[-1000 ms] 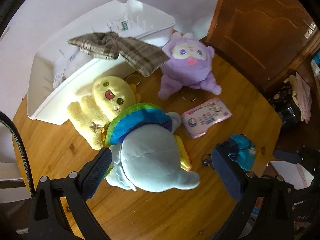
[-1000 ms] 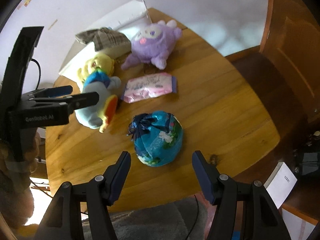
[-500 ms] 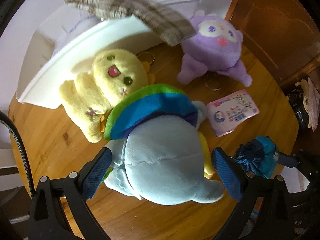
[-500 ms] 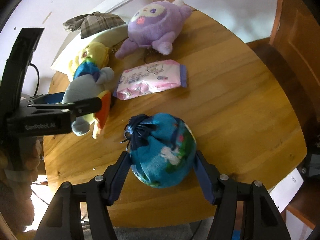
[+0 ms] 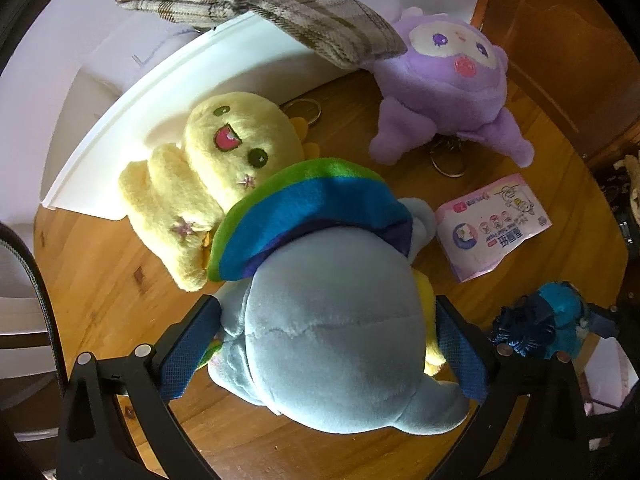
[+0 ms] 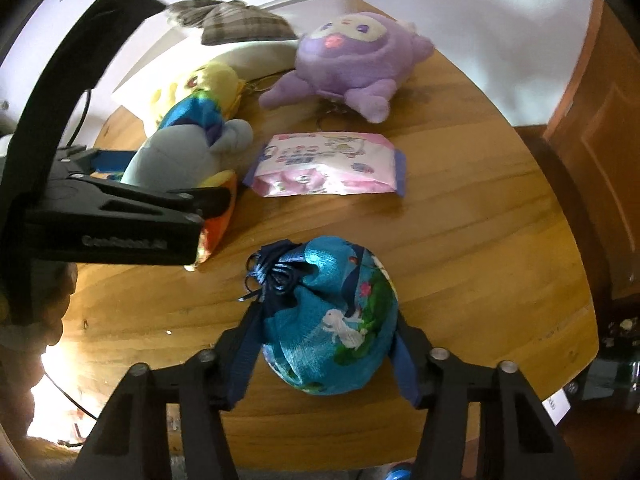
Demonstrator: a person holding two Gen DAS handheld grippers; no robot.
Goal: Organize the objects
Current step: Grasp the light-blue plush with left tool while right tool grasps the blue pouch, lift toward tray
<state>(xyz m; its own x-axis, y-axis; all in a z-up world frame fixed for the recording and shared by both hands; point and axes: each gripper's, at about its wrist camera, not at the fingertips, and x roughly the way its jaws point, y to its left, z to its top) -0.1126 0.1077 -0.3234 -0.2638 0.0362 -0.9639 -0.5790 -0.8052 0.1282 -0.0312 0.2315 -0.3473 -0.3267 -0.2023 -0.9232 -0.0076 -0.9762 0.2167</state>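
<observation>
A light blue plush with a rainbow collar lies on the round wooden table. My left gripper points down over it, open, one finger on each side of its body. In the right wrist view a blue drawstring pouch sits near the table's front edge. My right gripper is closing on it, and both pads press its sides. A yellow plush lies against the blue one. A purple plush and a pink tissue pack lie further back.
A white plastic bin stands at the back left with a plaid cloth bow draped over its rim. Metal key rings lie by the plushes. A wooden door is at the right. The table edge runs close behind the pouch.
The left gripper has sunk over the light blue plush, which now fills the gap between its fingers. The right gripper moved forward onto the pouch and its jaws narrowed against it.
</observation>
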